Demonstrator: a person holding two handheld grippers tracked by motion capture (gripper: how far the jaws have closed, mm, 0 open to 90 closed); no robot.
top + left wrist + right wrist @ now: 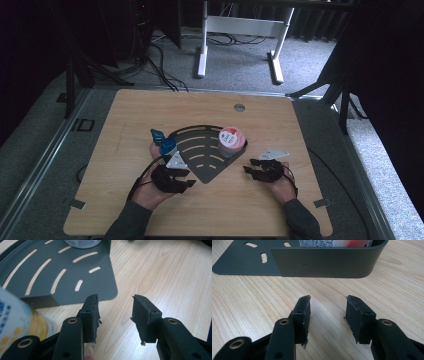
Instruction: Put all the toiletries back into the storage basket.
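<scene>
Pink-lidded tub [231, 141] is seated at the right end of the dark slotted rack [200, 150] — just ahead-left of the right gripper [255, 169], behind the rack wall. Both jaw pairs are half open, empty; left gripper [184, 179] is farther off.

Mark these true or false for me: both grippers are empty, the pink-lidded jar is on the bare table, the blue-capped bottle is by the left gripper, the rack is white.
1. Both the left gripper and the right gripper are empty: true.
2. The jar stands on the bare table: false, it sits on the rack.
3. The bottle is by the left gripper: true.
4. The rack is white: false, dark grey.
</scene>
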